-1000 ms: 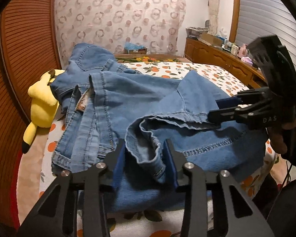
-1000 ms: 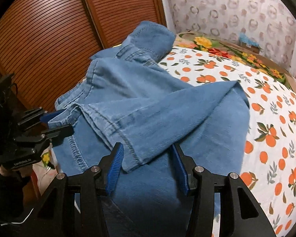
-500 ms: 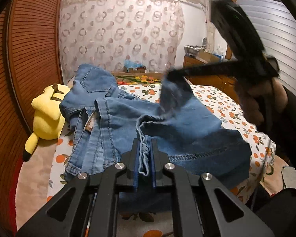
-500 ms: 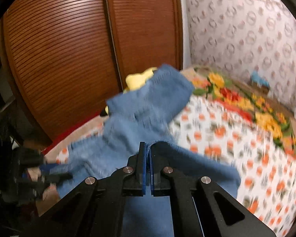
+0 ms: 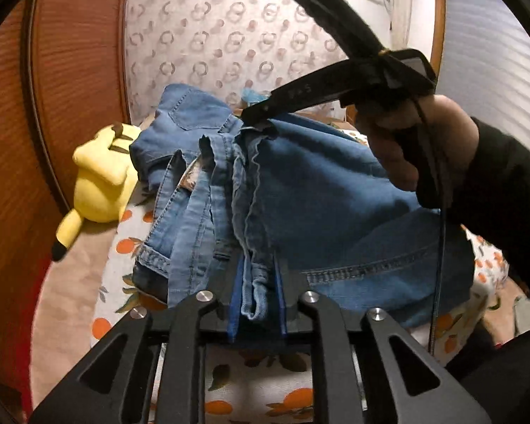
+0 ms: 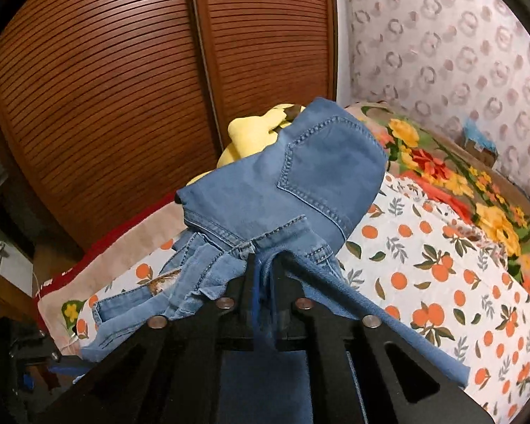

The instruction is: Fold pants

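Folding the leg ends of the jeans up toward the waistband, with one hem corner in each gripper. The left gripper pinches a bunched hem between its blue pads; its jaws have just been easing slightly apart after a tight squeeze, yet denim plainly fills the gap and is gripped. The right gripper, seen in the left wrist view as a black tool held by a hand, likewise clamps a fold of denim between nearly closed jaws, which have also just loosened a little with the cloth between them. The jeans lie on the bedspread printed with oranges, waist and back pocket toward the far wall, beside a yellow plush toy. The right corner is carried well over the waist area, while the left corner hangs lower and nearer the bed's edge.

To do this step well, the judgement is that both corners should travel level with each other, so the fold line falls straight across the legs. Keeping the cloth taut between the two grippers would prevent a sagging middle. The hems should land square on the waistband before either grip is released; with the grips this light, a slipped corner is the main risk.
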A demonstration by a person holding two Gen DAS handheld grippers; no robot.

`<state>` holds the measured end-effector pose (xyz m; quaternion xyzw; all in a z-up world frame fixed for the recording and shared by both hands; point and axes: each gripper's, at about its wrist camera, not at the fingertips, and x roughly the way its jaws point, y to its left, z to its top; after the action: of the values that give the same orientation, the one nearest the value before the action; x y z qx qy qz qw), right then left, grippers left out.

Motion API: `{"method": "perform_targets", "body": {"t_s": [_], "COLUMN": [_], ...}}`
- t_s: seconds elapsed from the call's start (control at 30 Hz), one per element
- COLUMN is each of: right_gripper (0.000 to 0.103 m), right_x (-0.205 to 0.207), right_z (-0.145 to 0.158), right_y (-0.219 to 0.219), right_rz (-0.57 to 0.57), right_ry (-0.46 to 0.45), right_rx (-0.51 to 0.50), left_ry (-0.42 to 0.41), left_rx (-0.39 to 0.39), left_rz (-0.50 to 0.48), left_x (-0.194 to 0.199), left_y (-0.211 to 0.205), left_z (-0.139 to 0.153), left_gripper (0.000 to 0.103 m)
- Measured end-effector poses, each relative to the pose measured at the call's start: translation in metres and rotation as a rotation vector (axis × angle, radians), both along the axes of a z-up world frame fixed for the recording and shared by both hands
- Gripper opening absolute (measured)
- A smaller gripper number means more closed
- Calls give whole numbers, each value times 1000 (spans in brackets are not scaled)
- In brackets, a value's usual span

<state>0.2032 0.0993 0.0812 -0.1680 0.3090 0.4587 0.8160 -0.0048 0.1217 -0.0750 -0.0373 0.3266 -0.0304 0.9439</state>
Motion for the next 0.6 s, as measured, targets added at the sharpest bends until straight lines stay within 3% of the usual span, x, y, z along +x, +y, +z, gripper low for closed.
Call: {"method": "perform_targets", "body": {"t_s": [0.03,0.1,0.2,0.27,0.4,0.47,0.6], "right_gripper": [41,62,66,66,67,67,67], "right_x": [1,-2,-7,-12,-21,-27,-35], "right_z": [1,7,20,27,30,24,3], "right_y": [0,-10,-30,-48,-91,-118,-168], "right_rz": [2,14,8,-21,-74,-98,-176], "right_ry": [1,1,-18,-43,-78,-92,-83], "right_rx": [-5,12,60,86,91,75,44], "left_ry": [2,8,7,6,-8,-20,-21], "left_rx": [-1,-2,-11,-8,8,2,-29], "left_rz": [-1,14,28,33,27,26,21], "left_x": [0,2,4,4,6,8,16], "left_y": [1,3,7,9,8,10,9], "left_z": [0,-1,1,3,10,13,16], "left_gripper": [21,30,34,51,60,79,80]}}
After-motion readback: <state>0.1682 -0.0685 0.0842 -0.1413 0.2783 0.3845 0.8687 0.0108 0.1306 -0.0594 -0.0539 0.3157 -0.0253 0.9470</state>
